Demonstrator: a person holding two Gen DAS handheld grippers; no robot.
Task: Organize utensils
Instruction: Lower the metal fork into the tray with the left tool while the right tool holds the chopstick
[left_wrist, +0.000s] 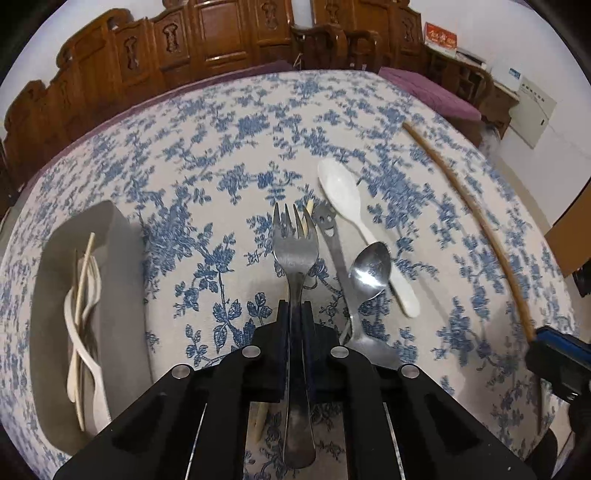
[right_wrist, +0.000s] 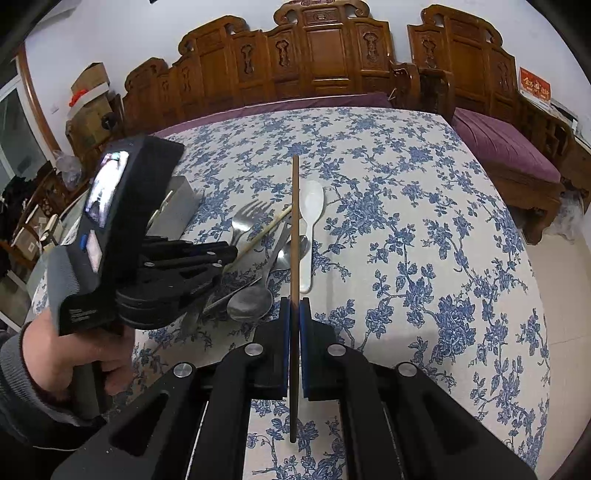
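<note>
Pointing tines-first away along the left tongs (left_wrist: 295, 314), the fork (left_wrist: 295, 243) sits clamped; right tongs (right_wrist: 294, 310) clamp a chopstick (right_wrist: 294, 221) lengthwise.

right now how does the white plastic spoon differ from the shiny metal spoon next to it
The white plastic spoon is matte, long and flat, with an oval bowl; the shiny metal spoon is reflective, with a rounder bowl. The white one's bowl lies farther up the table. Both lie untouched on the floral tablecloth.
</note>
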